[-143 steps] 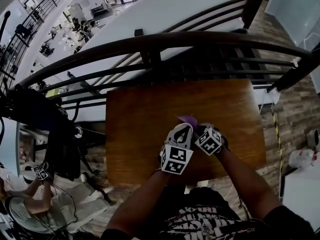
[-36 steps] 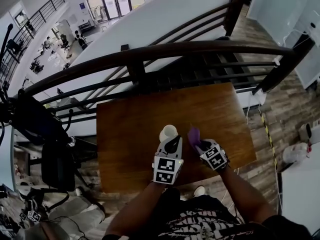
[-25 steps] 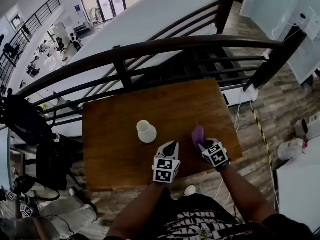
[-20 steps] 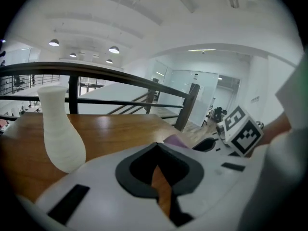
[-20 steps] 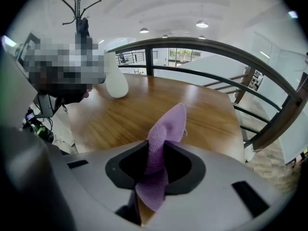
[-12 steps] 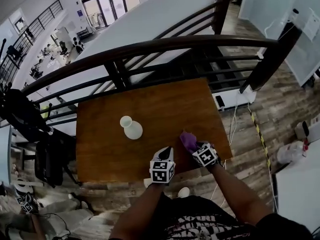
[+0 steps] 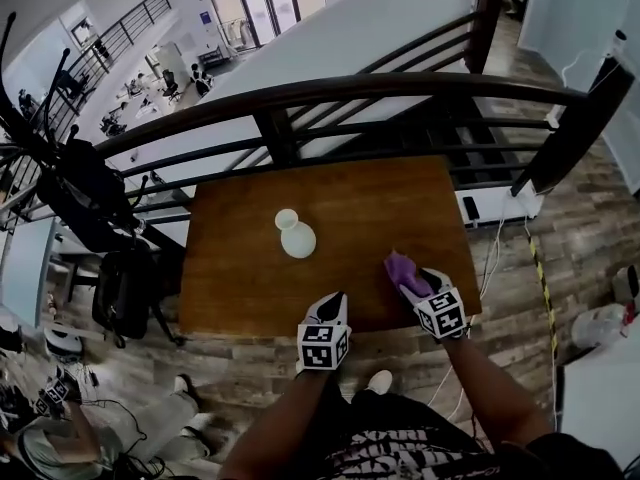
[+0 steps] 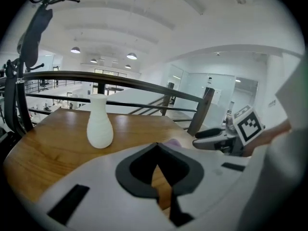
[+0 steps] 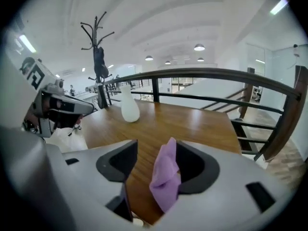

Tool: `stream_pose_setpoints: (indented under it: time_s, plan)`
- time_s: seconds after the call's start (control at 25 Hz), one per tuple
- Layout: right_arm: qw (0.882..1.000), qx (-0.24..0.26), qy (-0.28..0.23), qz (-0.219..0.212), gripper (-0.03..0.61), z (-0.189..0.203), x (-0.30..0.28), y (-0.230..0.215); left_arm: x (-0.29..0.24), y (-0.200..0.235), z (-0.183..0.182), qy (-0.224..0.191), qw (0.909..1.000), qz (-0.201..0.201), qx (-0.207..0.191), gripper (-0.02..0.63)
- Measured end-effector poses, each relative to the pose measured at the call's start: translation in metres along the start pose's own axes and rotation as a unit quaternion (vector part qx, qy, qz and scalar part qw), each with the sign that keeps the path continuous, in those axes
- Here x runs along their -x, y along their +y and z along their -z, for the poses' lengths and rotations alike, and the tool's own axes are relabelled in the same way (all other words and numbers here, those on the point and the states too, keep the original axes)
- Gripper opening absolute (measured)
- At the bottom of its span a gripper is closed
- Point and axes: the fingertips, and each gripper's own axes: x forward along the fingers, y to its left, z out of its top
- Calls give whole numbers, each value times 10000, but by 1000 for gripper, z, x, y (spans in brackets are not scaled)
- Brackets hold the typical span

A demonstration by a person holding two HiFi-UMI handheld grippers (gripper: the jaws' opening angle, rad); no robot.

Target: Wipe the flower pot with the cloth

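Observation:
The white flower pot (image 7: 297,236) stands upright on the wooden table (image 7: 240,288), apart from both grippers; it also shows as the pale pot (image 8: 99,128) and the distant pot (image 9: 129,107). My left gripper (image 7: 335,300) hovers at the table's near edge, its jaws (image 8: 156,148) shut on nothing. My right gripper (image 7: 418,280) is over the front right of the table. Its jaws have just been opening and now stand wide. The purple cloth (image 9: 166,174) hangs between them, clinging to the right-hand jaw, clear of the other. From above the cloth (image 7: 403,271) covers that gripper's tips.
A dark metal railing (image 7: 350,93) runs along the table's far side, with a drop to a lower floor beyond. A coat rack (image 7: 80,188) with dark clothes stands to the left. The table's right edge (image 7: 470,268) is close to the right gripper.
The left gripper has let go of the pot and drawn back to the table's near edge. The pot stands alone on the table. The right gripper still has the cloth at the front right.

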Motion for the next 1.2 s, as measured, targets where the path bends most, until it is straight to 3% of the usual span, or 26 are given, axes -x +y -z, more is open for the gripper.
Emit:
stream_pose_setpoints:
  time_s: [0.04,0.12,0.16,0.2,0.44,0.72,1.2]
  plan:
    - [9999,8,-146,17,239,-9,9,8,9,2,-1,-34,10000,-54,37,-2]
    - [9988,-21,-462,132,68,-24,30,20,25,1,-4,-138,9998,-121,79,-2]
    - [9978,-82,-637,145,17,-30,41,26,33,0,-6,-212,9996,-141,83,-2]
    - [9965,-157,-814,109,6,-35,51,34,41,-1,-8,-298,9994,-159,84,-2]
    - [9900,-345,-1363,-75,-2,-41,80,91,82,12,-9,-651,9976,-219,-9,-2]
    - [9918,-405,-1213,68,-2,-20,94,160,139,28,9,-708,9972,-99,208,-2]
    - [9913,-433,-1144,481,-2,14,161,251,217,10,50,-852,9955,357,212,-2]
